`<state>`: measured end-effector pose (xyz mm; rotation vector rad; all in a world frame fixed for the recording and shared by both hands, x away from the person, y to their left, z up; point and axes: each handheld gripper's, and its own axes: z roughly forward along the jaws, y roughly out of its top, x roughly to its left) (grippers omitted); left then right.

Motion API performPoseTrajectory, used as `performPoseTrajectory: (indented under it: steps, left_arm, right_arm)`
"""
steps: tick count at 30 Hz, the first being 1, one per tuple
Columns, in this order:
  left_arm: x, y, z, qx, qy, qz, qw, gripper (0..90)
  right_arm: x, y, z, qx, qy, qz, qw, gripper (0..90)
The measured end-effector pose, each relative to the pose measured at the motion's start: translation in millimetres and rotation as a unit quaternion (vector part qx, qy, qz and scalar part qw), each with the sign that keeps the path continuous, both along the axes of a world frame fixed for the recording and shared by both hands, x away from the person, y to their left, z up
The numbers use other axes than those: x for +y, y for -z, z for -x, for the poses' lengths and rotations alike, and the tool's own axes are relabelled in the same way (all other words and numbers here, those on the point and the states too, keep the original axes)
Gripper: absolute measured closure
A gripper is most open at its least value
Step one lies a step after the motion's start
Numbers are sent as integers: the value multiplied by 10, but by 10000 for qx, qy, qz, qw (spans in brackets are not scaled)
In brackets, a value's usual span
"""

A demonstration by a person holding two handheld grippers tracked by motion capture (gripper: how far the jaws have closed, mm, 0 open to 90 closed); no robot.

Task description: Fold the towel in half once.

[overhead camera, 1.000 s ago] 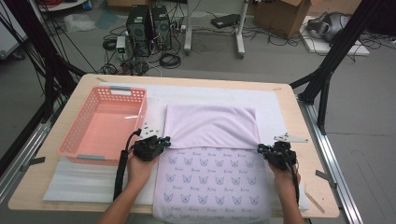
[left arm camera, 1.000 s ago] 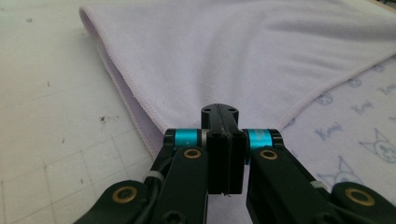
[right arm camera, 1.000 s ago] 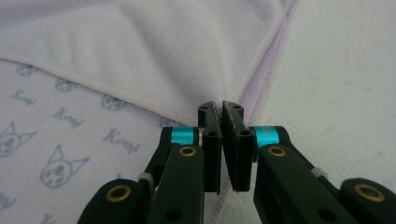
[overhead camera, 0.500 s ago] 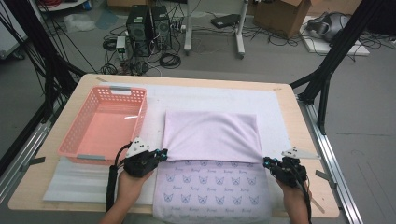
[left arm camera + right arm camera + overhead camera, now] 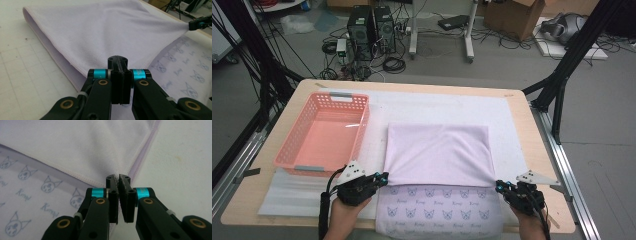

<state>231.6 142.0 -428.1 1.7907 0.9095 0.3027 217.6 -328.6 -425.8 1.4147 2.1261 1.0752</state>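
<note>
Lilac rectangular microfibre towel (image 5: 438,155) lies folded over on the white mat (image 5: 507,120) at table centre, plain upper layer covering the far part, printed layer with small cat-face marks showing at the near edge. We note the change from a second ago: both hands have drawn toward the near edge of the table, and the fold's free edge has come with them, so the plain layer now covers more of the printed one. Left gripper (image 5: 382,177) holds the near-left corner of the plain layer; in the left gripper view its jaws are clamped flat together on the hem (image 5: 119,72). Right gripper (image 5: 500,186) holds the near-right corner; in the right gripper view the jaws (image 5: 118,185) pinch the stitched edge with only a sliver between them. The cloth is stretched taut between the two corners. Just left of the towel stands a salmon-pink perforated plastic basket (image 5: 292,145), on the light wooden tabletop (image 5: 262,180). Beyond the far edge, on a grey floor, we see two black computer towers (image 5: 372,27), loose cables (image 5: 394,64), a cardboard box (image 5: 514,12) and black frame struts (image 5: 572,60) at both sides.
</note>
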Motion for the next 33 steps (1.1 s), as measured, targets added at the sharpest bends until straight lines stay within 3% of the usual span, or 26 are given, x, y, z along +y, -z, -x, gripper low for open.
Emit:
performPoseTrajectory:
  steps: [16,33]
  left_arm:
    - [139,-29,207,7,62,166,9998,899]
    - [231,-19,510,108,265,226,9993,899]
  right_arm:
    - [79,-47,277,-104,-220,127,9996,860]
    - [99,-40,576,-10,-380,98,9992,859]
